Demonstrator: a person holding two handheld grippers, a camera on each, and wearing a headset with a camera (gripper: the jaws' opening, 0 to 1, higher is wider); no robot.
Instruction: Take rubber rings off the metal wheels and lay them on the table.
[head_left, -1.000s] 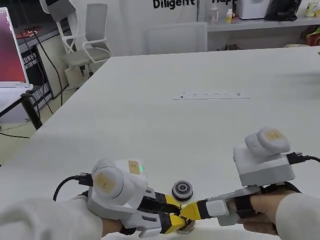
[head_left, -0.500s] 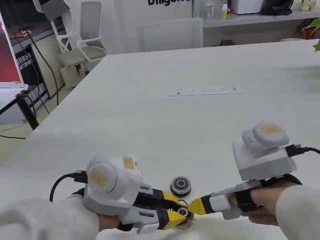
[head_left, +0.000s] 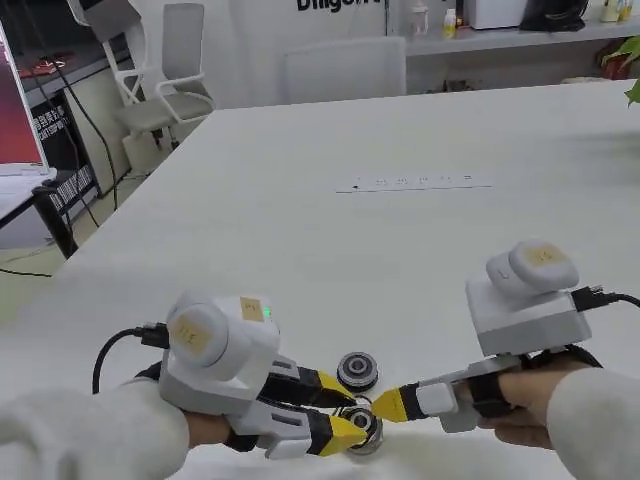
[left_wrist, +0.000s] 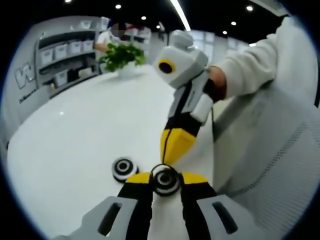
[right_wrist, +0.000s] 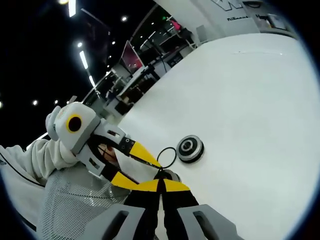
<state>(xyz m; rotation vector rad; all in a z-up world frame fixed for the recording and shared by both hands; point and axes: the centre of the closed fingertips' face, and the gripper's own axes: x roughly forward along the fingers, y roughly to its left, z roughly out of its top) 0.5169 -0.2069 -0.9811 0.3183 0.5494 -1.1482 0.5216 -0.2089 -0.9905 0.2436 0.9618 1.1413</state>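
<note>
**Two grippers meeting tip to tip over a metal wheel, at the near edge of the table.**
The right gripper (right_wrist: 160, 186) has its jaws pressed together on the near end of a thin black rubber ring (right_wrist: 175, 156), whose loop stands clear beyond the yellow tips. The left gripper (head_left: 345, 415) has its jaws clamped on either side of a metal wheel (left_wrist: 165, 180), held low over the white table (head_left: 300, 250); whether the wheel touches the table cannot be told. In the head view the left forearm, in a white sleeve, enters from the lower left with its gripper pointing right. The right hand (head_left: 520, 400) enters from the lower right with its gripper pointing left. A second wheel (head_left: 357, 370) lies flat on the table just beyond the tips.
</note>
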